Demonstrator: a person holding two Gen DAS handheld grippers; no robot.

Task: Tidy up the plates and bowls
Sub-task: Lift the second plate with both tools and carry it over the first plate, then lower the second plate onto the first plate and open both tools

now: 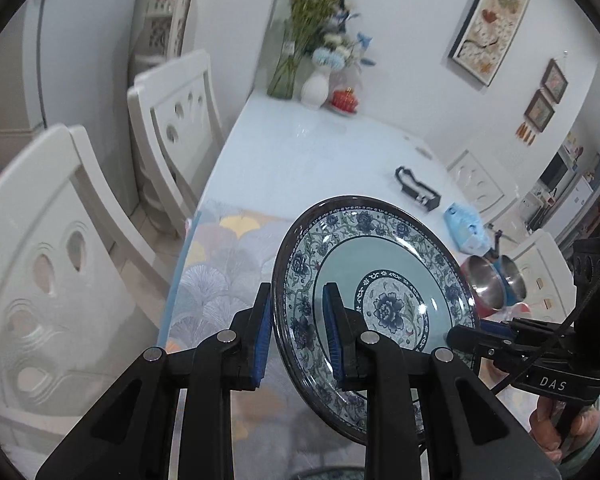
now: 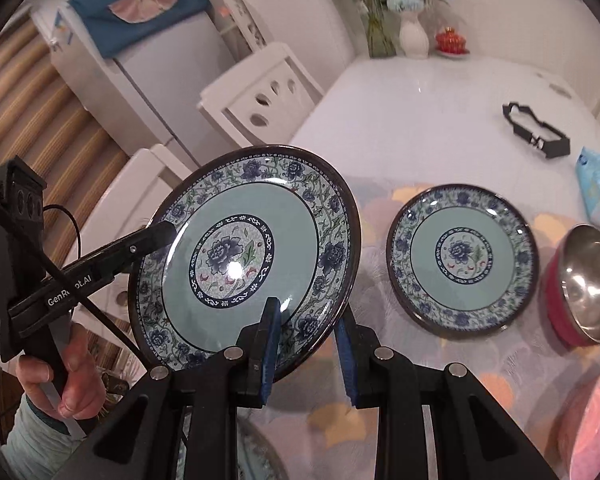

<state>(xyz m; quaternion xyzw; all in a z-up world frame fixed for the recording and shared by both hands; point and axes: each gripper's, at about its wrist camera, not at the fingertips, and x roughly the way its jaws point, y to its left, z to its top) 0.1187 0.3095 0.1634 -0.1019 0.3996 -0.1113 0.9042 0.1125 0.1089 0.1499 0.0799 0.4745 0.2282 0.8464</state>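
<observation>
A blue floral plate (image 1: 380, 280) (image 2: 240, 248) hangs tilted above the table, gripped on two sides. My left gripper (image 1: 298, 320) is shut on its near rim, one blue pad on each face. From the opposite side my right gripper (image 2: 308, 320) is shut on the same plate's rim. Each gripper also shows in the other's view: the right gripper (image 1: 460, 336) and the left gripper (image 2: 164, 232). A second matching plate (image 2: 462, 260) lies flat on the patterned tablecloth (image 2: 380, 408). A steel bowl with a red outside (image 2: 584, 284) (image 1: 488, 284) stands beside it.
A blue tissue pack (image 2: 598, 188) and a black frame-like object (image 2: 536, 128) lie further back on the white table (image 2: 420, 92). Vases with flowers (image 1: 316, 60) and a red jar (image 1: 344, 100) stand at the far end. White chairs (image 1: 60, 260) line the left side.
</observation>
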